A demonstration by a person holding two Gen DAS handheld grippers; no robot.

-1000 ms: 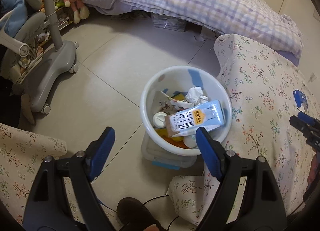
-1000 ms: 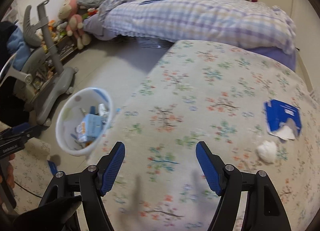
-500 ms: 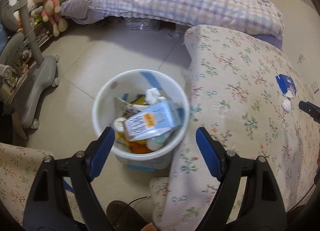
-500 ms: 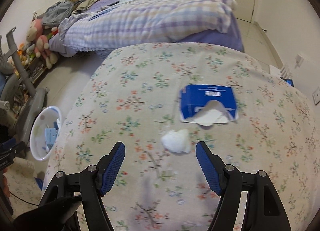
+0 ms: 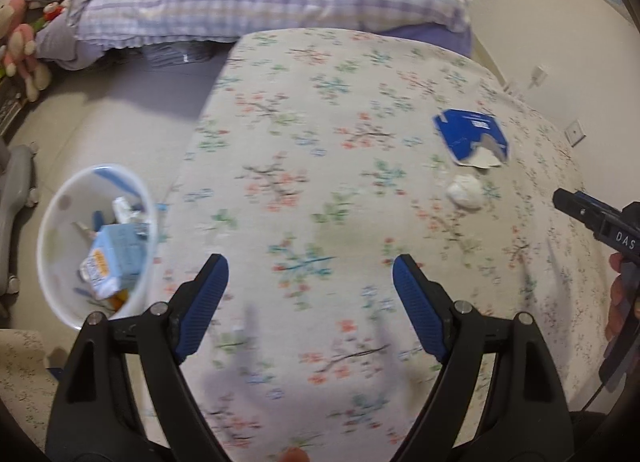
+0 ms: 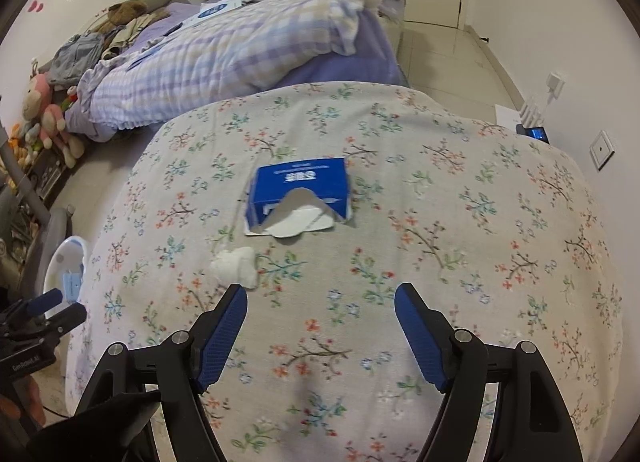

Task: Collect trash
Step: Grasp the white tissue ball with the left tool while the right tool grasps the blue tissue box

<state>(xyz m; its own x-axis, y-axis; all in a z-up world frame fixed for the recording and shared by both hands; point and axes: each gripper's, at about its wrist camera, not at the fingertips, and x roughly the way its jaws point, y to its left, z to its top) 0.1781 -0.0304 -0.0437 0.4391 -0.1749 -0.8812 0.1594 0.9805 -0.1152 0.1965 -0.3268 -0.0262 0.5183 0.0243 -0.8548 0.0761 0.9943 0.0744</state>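
Observation:
A torn blue carton (image 6: pixel 299 195) and a crumpled white tissue (image 6: pixel 236 265) lie on the floral-covered table (image 6: pixel 460 222). My right gripper (image 6: pixel 320 298) is open and empty, just short of them, with the tissue by its left finger. My left gripper (image 5: pixel 307 268) is open and empty over the table; the carton (image 5: pixel 472 137) and tissue (image 5: pixel 465 191) lie ahead to its right. The white trash bin (image 5: pixel 56 218) stands on the floor left of the table, holding a milk carton (image 5: pixel 114 259) and other trash.
A bed with a purple checked quilt (image 6: pixel 240 50) lies beyond the table. Plush toys (image 6: pixel 44 114) and a grey chair base (image 5: pixel 16 178) are at the left. Wall sockets (image 6: pixel 602 148) are at the right. The bin also shows in the right wrist view (image 6: pixel 66 262).
My left gripper swung right, from over the bin to over the table. My right gripper moved right and forward, so the carton and tissue are now straight ahead and close.

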